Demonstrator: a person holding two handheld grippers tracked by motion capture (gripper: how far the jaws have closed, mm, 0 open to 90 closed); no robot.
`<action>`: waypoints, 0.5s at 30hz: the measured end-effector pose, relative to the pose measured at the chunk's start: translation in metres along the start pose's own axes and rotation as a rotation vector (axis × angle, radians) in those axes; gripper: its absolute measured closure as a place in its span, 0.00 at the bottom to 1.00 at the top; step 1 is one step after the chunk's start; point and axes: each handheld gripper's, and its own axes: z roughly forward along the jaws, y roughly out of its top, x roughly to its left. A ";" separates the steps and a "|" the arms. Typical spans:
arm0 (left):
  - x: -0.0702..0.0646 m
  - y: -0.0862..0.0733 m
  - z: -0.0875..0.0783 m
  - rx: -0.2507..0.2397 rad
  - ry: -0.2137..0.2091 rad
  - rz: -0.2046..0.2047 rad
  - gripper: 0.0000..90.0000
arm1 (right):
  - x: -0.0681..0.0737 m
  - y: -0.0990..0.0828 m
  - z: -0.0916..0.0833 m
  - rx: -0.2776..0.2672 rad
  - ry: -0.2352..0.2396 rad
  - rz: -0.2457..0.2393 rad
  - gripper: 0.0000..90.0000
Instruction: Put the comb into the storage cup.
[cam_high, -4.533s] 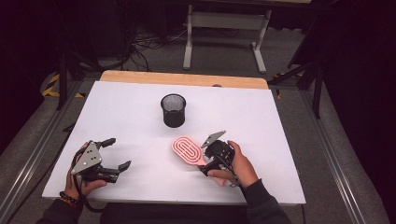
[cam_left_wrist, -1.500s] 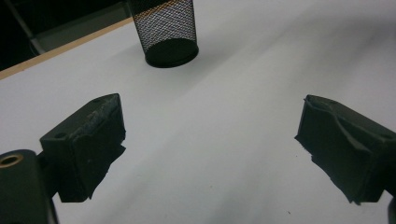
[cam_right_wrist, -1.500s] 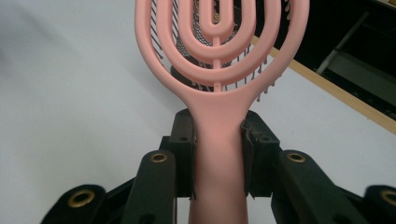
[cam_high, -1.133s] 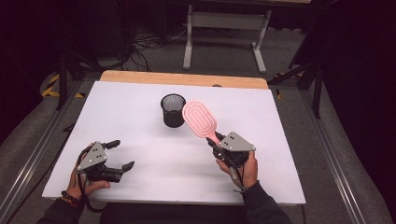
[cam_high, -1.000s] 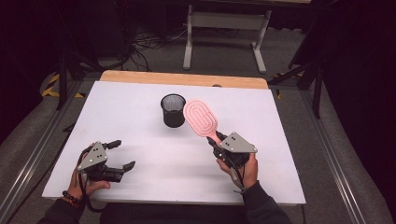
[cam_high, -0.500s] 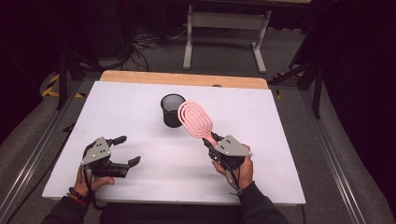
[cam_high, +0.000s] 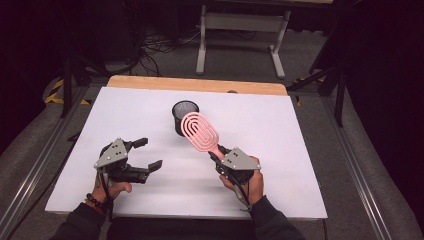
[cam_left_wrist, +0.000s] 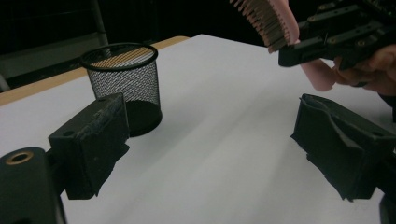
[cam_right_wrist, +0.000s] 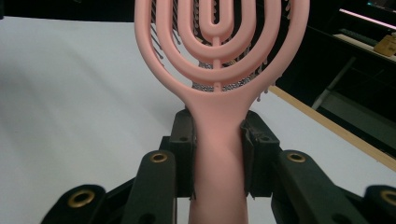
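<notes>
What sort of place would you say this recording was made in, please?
Probably a lab or workshop set up for recording demonstrations: a white board laid over a wooden table, loose cables on the grey floor, a dark surround, and a metal stand behind.

**Pink against black and white**

My brush (cam_high: 199, 131) is salmon pink, its head a pattern of nested oval loops. My mesh cup (cam_high: 184, 116) is black wire netting. The tabletop (cam_high: 300, 150) is plain white, edged with pale wood. My jaws are matte black.
</notes>
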 end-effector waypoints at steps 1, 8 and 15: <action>-0.001 0.002 0.003 -0.008 -0.007 -0.003 0.12 | 0.000 0.000 0.000 0.000 0.000 0.000 0.77; -0.009 0.014 0.019 -0.034 -0.062 -0.022 0.12 | 0.009 0.001 0.004 -0.004 0.015 -0.017 0.77; -0.015 0.022 0.033 -0.080 -0.140 -0.088 0.12 | 0.018 0.002 0.007 -0.012 0.032 -0.039 0.77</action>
